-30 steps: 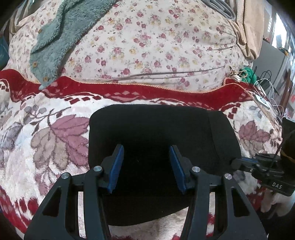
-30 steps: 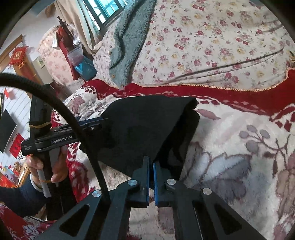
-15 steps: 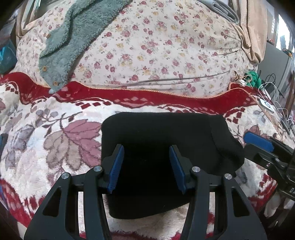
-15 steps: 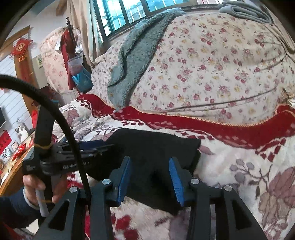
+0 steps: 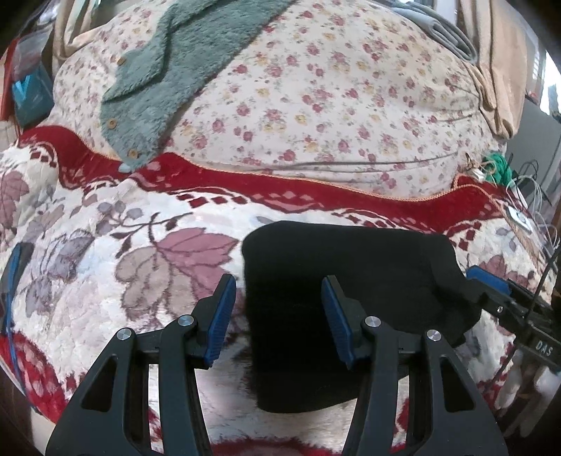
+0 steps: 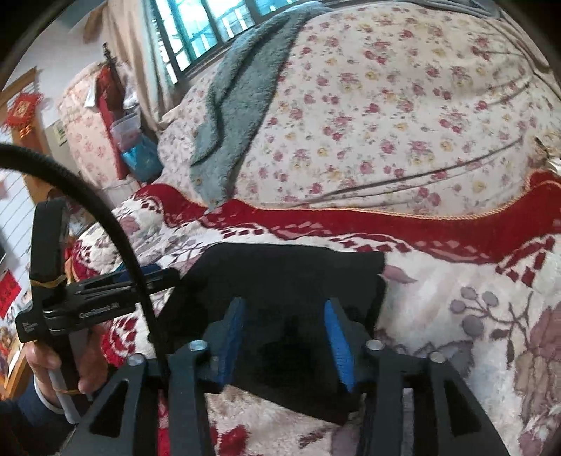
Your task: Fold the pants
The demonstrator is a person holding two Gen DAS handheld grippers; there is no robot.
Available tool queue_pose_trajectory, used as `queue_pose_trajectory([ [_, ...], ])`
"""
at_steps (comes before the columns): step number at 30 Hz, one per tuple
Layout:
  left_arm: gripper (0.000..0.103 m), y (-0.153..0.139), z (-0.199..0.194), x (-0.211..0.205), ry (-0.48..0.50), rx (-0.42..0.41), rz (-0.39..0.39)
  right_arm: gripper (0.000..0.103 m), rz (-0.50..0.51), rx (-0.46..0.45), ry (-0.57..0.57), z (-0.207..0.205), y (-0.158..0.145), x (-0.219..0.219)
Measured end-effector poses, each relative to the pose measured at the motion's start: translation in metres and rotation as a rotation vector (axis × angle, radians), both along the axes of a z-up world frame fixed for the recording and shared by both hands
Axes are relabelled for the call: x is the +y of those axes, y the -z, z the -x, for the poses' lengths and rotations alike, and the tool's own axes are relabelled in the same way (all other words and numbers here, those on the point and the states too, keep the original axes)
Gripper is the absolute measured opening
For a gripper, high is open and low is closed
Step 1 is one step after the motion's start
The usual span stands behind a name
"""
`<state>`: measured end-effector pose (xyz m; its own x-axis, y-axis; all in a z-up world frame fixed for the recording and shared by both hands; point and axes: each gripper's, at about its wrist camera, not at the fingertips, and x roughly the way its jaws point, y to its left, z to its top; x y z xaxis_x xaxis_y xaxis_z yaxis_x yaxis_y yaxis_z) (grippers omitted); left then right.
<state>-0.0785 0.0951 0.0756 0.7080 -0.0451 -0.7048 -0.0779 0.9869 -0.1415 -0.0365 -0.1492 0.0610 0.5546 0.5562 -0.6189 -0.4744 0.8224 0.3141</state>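
Note:
The black pants [image 5: 350, 280] lie folded into a flat rectangle on the leaf-patterned blanket [image 5: 105, 280]. My left gripper [image 5: 277, 312] hovers open over their left edge; its blue pads touch no cloth. In the right wrist view the pants [image 6: 280, 270] spread out beyond and beneath my right gripper [image 6: 284, 315]. Its jaws are opening, and the pads stand apart and do not press the cloth. The left gripper [image 6: 164, 275] shows at the pants' left side, held by a hand [image 6: 42, 361]. The right gripper [image 5: 491, 287] shows at the pants' right edge.
Behind the blanket's red border [image 5: 315, 189] rises a heap of floral quilt [image 5: 315, 105] with a teal fleece garment [image 5: 175, 70] draped over it. White cables [image 5: 526, 196] lie at the far right. A window [image 6: 210, 28] and storage bags [image 6: 136, 154] stand at the back left.
My right gripper was shut on the pants' near edge; it has let go, opened and lifted back. The left gripper has shifted left, so the pants now sit right of its centre.

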Motion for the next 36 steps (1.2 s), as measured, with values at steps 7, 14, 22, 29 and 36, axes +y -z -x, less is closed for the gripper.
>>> queue_pose_trajectory([
  [7,0.066,0.008,-0.007,0.03,0.028,0.039,0.241,0.07,0.024,0.08,0.054,-0.022,0.019,-0.013],
  [14,0.066,0.026,-0.022,0.026,0.056,0.103,0.243,0.07,-0.097,0.215,0.045,-0.042,0.048,-0.024],
  [22,0.087,0.06,-0.042,0.029,0.074,0.215,0.311,0.076,-0.275,0.35,-0.016,-0.056,0.078,-0.028],
  [29,0.097,0.064,-0.039,0.018,0.095,0.152,0.259,0.074,-0.263,0.306,-0.038,-0.051,0.075,-0.022],
  [36,0.058,0.055,-0.037,0.011,0.151,0.138,0.246,0.051,-0.23,0.237,-0.066,-0.044,0.064,-0.015],
])
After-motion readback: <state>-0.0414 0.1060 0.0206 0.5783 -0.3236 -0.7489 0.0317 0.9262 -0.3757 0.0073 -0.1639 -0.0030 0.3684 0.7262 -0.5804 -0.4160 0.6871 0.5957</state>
